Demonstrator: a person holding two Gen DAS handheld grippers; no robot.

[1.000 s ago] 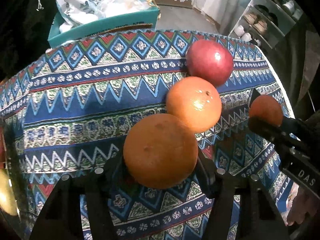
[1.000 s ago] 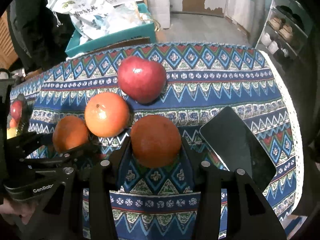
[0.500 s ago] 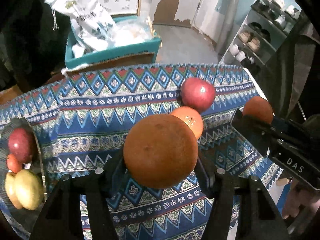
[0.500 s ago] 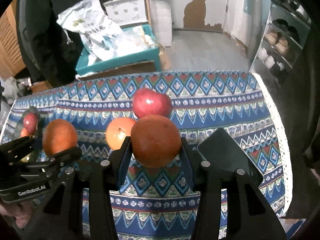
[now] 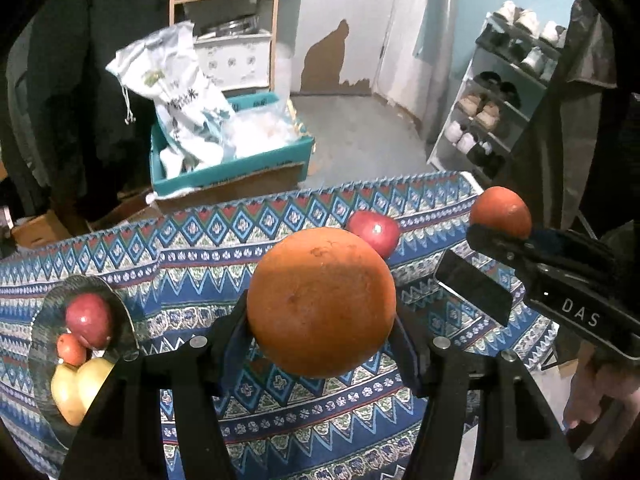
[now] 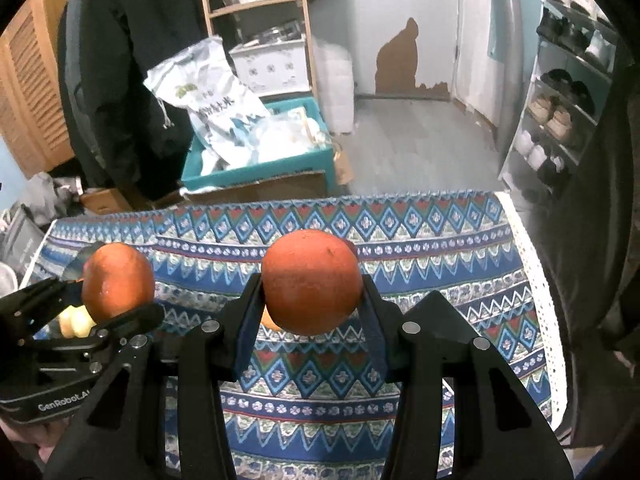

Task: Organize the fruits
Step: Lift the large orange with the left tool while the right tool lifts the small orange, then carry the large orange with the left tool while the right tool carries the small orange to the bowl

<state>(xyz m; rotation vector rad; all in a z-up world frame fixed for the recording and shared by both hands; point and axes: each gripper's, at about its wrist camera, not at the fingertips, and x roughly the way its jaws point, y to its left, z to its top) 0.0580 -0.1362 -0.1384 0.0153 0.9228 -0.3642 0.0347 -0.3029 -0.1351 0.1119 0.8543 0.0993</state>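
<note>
A desk (image 5: 120,264) is covered by a blue, red and green zigzag-patterned cloth with a white lace edge. Beyond the desk's far edge sits a teal box (image 5: 232,168) holding a white printed bag (image 5: 184,96) and clear plastic. Farther back stand a wooden shelf with a white pot, a pale wall with a brown peeled patch, and a grey shoe rack (image 5: 504,92) to the right of the box.

On the desk, left of the box, a glass plate (image 5: 44,320) carries a red apple, a small orange fruit and two yellow fruits. A red apple (image 5: 374,230) and a black phone (image 5: 474,292) lie on the cloth nearer the right side.

The left gripper (image 5: 320,320) has its fingers (image 5: 230,332) clamped on a large orange (image 5: 320,300), held in the air above the cloth. The right gripper (image 6: 312,304) grips a smaller orange (image 6: 312,280) between closed fingers, also above the cloth.

Compared with a second ago, both oranges have been lifted off the desk; the cloth looks farther below, and the plate and more of the room have come into sight.
</note>
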